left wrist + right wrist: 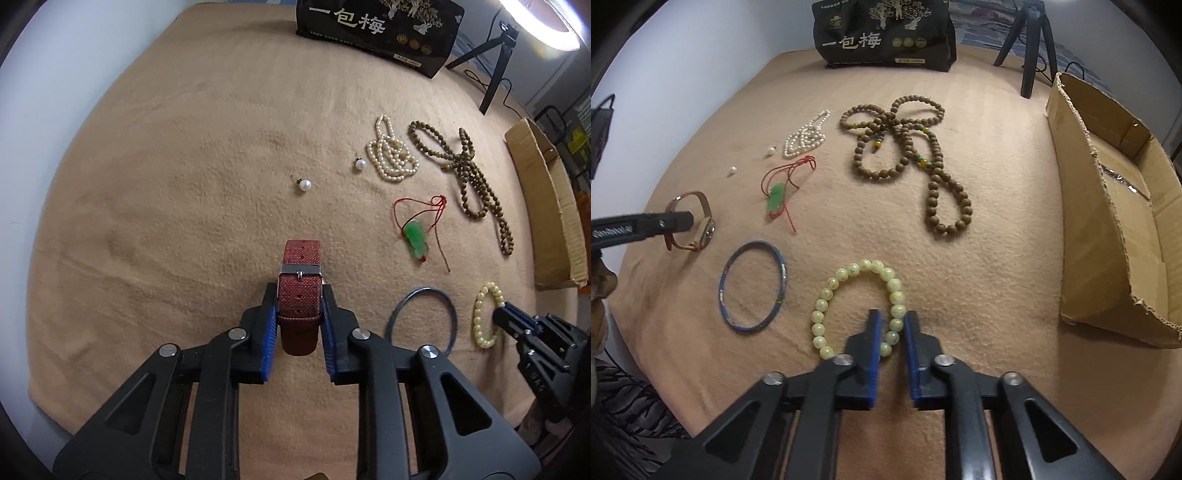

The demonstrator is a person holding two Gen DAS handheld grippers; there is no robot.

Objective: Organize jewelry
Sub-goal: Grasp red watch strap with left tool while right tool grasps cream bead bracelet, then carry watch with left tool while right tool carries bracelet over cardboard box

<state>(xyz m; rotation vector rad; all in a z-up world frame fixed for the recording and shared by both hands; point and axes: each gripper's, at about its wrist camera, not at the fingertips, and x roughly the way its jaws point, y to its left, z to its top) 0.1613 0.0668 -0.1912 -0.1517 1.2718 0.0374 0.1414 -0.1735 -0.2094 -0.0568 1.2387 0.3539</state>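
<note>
- Judging by the spread, sorting has barely begun: nearly every piece lies loose on the tan-covered tabletop [997, 258], and the cardboard box [1115, 229] at the right appears to hold no jewelry.
- The left claw [298, 295] is clamped on the strap of a red watch [299, 291], near the cloth's left side.
- The right claw [891, 325] is narrow, straddling the beads of the pale green bracelet [857, 306]; a firm pinch I cannot confirm.
- Left to handle: blue bangle [753, 290], jade pendant [775, 197], pearl strand [805, 138], two pearl earrings [305, 184], brown prayer beads [905, 155].
</note>
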